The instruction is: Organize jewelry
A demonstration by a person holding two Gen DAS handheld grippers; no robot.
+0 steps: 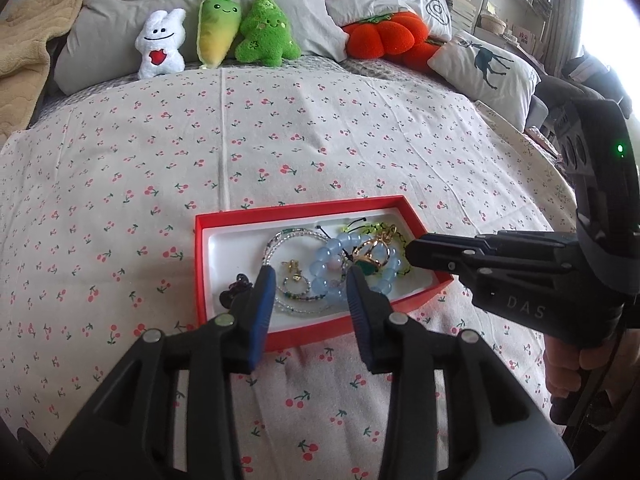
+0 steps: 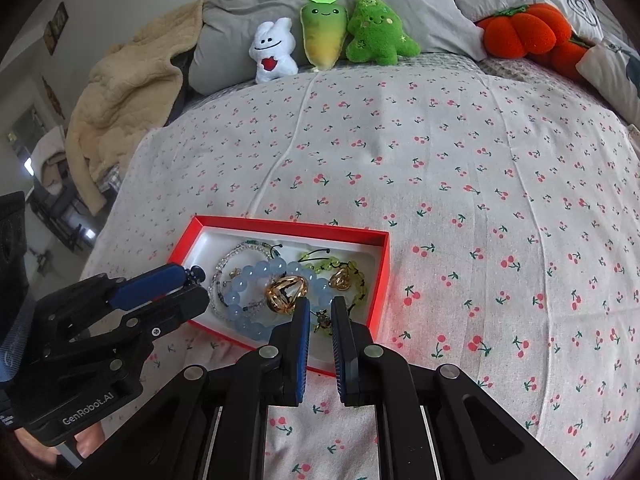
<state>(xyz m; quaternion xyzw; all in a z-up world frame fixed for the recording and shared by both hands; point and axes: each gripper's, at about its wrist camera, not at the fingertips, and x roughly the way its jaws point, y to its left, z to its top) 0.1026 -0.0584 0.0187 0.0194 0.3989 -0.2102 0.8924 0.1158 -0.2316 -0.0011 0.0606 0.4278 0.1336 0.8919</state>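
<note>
Red-walled and white inside, the jewelry box [image 2: 382, 268] lies on the cherry-print bedspread [image 2: 480, 180], holding a pale blue bead bracelet [image 2: 256, 280], a gold clip [image 2: 286, 288] and thin beaded strands [image 1: 280, 240]. Over its near edge the left gripper [image 1: 310, 280] stands partly open and grips nothing. The right gripper [image 2: 320, 306] is nearly closed and empty.

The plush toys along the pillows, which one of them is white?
The bunny-shaped plush at the left end of the row, white with a red heart on its chest. The two beside it are green, and the pumpkin-shaped one is orange.
</note>
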